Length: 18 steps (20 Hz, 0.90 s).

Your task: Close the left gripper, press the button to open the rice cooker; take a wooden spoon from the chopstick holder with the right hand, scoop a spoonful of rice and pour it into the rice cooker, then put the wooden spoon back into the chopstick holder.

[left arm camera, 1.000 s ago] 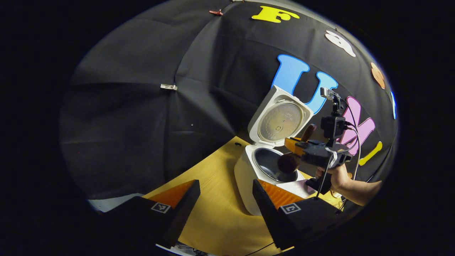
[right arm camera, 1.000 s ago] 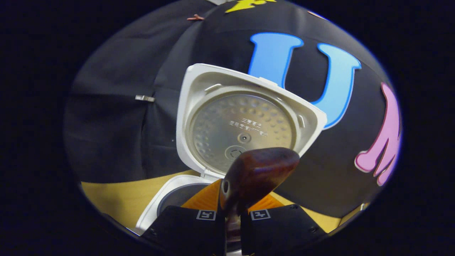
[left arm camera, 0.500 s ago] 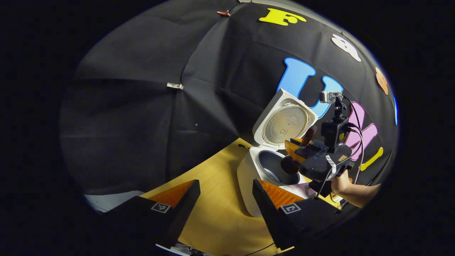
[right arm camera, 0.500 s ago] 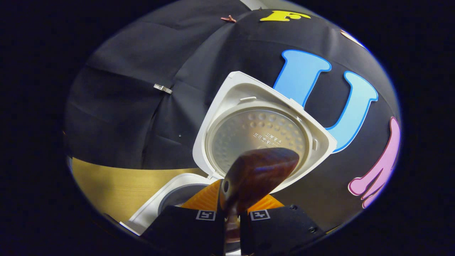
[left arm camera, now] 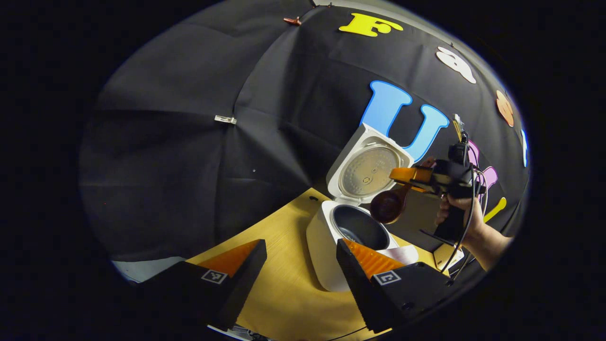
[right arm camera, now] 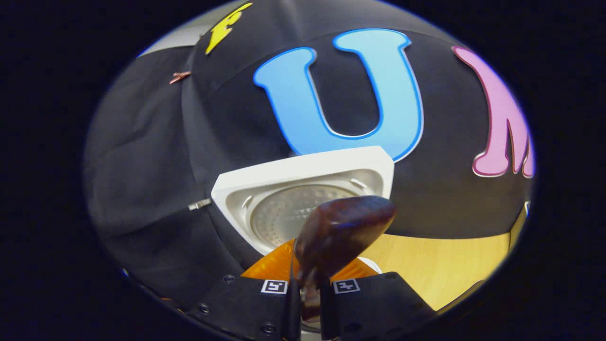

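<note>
The white rice cooker (left arm camera: 324, 251) stands on the wooden table with its lid (left arm camera: 367, 166) swung up and its dark inner pot (left arm camera: 360, 227) showing. My right gripper (left arm camera: 402, 176) hovers above the pot's right side, shut on the dark wooden spoon (left arm camera: 387, 207), whose bowl hangs tilted over the pot's rim. In the right gripper view the spoon (right arm camera: 341, 232) juts up from between the fingers of my right gripper (right arm camera: 307, 284), in front of the lid (right arm camera: 284, 189). My left gripper (left arm camera: 300, 246) is open with nothing in it, low and to the left of the cooker.
A hand (left arm camera: 466, 213) holds the right gripper, with cables trailing down from it. The yellow wooden table (left arm camera: 284, 289) stretches between my left fingers and the cooker. A small tan box (left arm camera: 445, 255) lies behind the cooker on the right.
The right gripper has risen and turned, lifting the spoon's bowl from inside the pot's mouth to above its rim. The left gripper has hardly moved.
</note>
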{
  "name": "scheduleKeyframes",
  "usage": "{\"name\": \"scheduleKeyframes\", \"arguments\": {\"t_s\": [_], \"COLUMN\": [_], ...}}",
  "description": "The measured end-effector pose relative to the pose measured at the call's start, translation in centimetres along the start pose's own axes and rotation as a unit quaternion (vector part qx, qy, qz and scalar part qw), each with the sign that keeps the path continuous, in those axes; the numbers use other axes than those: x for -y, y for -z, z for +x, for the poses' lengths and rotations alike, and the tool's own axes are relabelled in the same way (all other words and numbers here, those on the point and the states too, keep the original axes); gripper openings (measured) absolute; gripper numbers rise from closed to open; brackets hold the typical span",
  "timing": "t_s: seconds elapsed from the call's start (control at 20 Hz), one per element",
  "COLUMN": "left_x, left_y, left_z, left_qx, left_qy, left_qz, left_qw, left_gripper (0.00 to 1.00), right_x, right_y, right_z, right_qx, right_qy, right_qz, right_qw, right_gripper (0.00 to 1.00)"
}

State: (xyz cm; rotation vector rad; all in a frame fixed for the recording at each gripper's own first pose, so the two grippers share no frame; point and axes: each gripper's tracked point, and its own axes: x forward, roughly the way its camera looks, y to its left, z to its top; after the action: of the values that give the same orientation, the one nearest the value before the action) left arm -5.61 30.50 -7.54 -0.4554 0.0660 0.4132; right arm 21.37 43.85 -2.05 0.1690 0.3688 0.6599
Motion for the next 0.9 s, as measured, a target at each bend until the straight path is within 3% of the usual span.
{"name": "scheduleKeyframes", "arguments": {"t_s": [0.25, 0.3, 0.45, 0.55, 0.7, 0.8, 0.9], "left_x": [3.2, 4.0, 7.0, 10.2, 14.4, 17.0, 19.8], "left_y": [-0.9, -0.9, -0.8, -0.4, 0.6, 1.4, 2.2], "left_z": [0.2, 0.4, 0.9, 0.8, 1.0, 1.3, 1.3], "left_qx": [0.009, 0.008, 0.01, 0.007, -0.002, -0.01, -0.017], "left_qy": [0.023, 0.026, 0.044, 0.068, 0.094, 0.109, 0.128], "left_qz": [0.02, 0.039, 0.096, 0.107, 0.122, 0.131, 0.138], "left_qw": [0.999, 0.999, 0.994, 0.992, 0.988, 0.985, 0.982], "left_gripper": [0.96, 0.92, 0.96, 0.92, 0.96, 0.92, 0.96], "right_x": [3.1, 4.2, 8.1, 11.1, 15.9, 19.2, 22.6], "right_y": [-1.7, -2.3, -3.1, -3.5, -4.2, -4.6, -4.7], "right_z": [-2.7, -3.6, -6.2, -8.2, -11.7, -14.1, -15.9], "right_qx": [0.011, 0.019, 0.03, 0.036, 0.049, 0.056, 0.067], "right_qy": [0.014, 0.02, 0.04, 0.057, 0.087, 0.11, 0.133], "right_qz": [0.026, 0.022, 0.015, 0.013, 0.015, 0.02, 0.029], "right_qw": [1.0, 0.999, 0.999, 0.998, 0.995, 0.992, 0.988], "right_gripper": [0.2, 0.2, 0.2, 0.2, 0.2, 0.2, 0.2]}}
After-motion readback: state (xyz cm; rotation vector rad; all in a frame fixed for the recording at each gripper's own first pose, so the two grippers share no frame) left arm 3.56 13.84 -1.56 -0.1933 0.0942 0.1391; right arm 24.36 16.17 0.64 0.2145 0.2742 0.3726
